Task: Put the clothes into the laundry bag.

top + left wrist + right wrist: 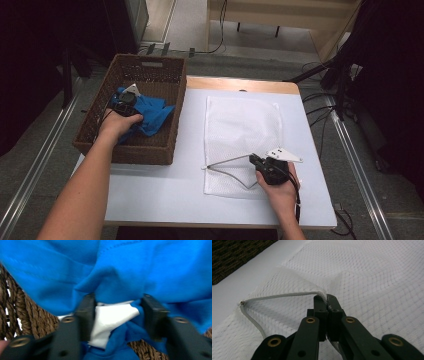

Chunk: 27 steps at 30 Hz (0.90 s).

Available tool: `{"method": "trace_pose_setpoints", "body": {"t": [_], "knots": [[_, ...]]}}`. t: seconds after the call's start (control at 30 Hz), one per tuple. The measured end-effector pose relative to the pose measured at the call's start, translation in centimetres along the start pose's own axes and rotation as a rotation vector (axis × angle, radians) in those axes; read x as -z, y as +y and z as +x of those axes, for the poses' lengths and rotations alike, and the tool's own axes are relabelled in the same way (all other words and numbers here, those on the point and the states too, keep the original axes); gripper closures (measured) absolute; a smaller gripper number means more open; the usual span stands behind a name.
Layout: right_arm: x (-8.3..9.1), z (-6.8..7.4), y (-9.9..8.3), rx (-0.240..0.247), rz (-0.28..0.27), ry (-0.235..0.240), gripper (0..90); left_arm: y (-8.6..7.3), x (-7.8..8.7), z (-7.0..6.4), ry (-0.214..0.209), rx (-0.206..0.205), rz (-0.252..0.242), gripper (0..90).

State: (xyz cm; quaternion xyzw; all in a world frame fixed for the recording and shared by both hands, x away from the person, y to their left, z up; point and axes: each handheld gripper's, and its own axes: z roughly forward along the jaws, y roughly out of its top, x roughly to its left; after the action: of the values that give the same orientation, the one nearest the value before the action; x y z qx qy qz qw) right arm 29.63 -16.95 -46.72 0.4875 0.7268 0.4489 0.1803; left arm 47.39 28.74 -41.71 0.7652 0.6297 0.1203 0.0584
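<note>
A blue cloth [152,112] lies bunched in a brown wicker basket [145,152] at the table's left edge. My left gripper [125,102] is down in the basket on the cloth. In the left gripper view it [118,300] is open, its jaws straddling a fold of the blue cloth [150,270] and a white label [112,315]. A white mesh bag [242,125] lies flat on the table. My right gripper [252,159] is shut on the corded rim [287,296] of the mesh bag [374,277], holding that edge lifted so the mouth gapes toward the basket.
The white table [165,190] has bare room between basket and bag and along its front. A wooden strip [240,85] runs along its far edge. Cables [320,110] and dark stands crowd the floor to the right.
</note>
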Motion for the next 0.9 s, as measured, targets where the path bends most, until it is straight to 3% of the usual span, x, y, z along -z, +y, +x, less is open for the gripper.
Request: {"method": "trace_pose_setpoints", "body": {"t": [0.1, 0.17, 0.27, 0.3, 0.33, 0.37, 0.4, 0.43, 0.53, 0.57, 0.63, 0.73, 0.8, 0.9], "knots": [[0.0, 0.0, 0.0, 0.0, 0.001, 0.0, 89.4, 0.1, 0.2, -0.1, -0.003, 0.001, 0.0, 65.8], [0.0, 0.0, 0.0, 0.0, 0.0, 0.0, 89.5, 0.1, 0.7, 0.2, -0.057, 0.016, -0.018, 74.9], [0.1, -0.1, 0.0, 0.003, 0.0, 0.0, 89.4, 0.2, 1.8, 0.8, -0.278, 0.055, -0.109, 80.7], [0.1, -0.1, 0.0, 0.003, -0.001, 0.0, 89.4, 0.2, 2.2, 1.0, -0.396, 0.06, -0.161, 81.6], [0.0, -0.1, 0.0, 0.003, -0.001, 0.001, 89.5, 0.2, 2.6, 1.3, -0.585, 0.085, -0.206, 81.9], [0.0, -0.1, 0.0, 0.0, 0.002, 0.0, 89.5, 0.2, 2.8, 1.4, -0.667, 0.104, -0.237, 82.0], [-0.1, -0.1, -0.1, 0.0, 0.002, 0.0, 89.5, 0.3, 3.0, 1.4, -0.664, 0.109, -0.255, 81.7], [-0.1, -0.1, -0.1, 0.003, 0.004, 0.0, 89.5, 0.3, 3.0, 1.4, -0.611, 0.104, -0.253, 81.5], [-0.2, 0.0, -0.1, 0.005, 0.008, -0.001, 89.4, 0.3, 1.7, 1.5, -0.325, 0.077, -0.172, 76.8], [-0.2, 0.1, -0.1, 0.006, 0.006, -0.001, 89.5, 0.2, 1.2, 1.7, -0.28, 0.089, -0.144, 74.8], [-0.1, 0.0, -0.1, 0.008, 0.003, -0.003, 89.4, 0.1, 0.7, 2.0, -0.274, 0.126, -0.126, 60.8], [0.0, -0.2, -0.2, 0.0, 0.002, -0.001, 89.5, 0.3, 1.4, 1.8, -0.265, 0.151, -0.192, 36.4], [-0.1, -0.2, -0.2, -0.001, 0.004, -0.002, 89.5, 0.4, 1.9, 1.9, -0.301, 0.164, -0.242, 26.4], [-0.1, -0.1, -0.2, 0.006, 0.004, 0.001, 89.5, 0.7, 1.7, 1.7, -0.285, 0.16, -0.223, 12.9]]}}
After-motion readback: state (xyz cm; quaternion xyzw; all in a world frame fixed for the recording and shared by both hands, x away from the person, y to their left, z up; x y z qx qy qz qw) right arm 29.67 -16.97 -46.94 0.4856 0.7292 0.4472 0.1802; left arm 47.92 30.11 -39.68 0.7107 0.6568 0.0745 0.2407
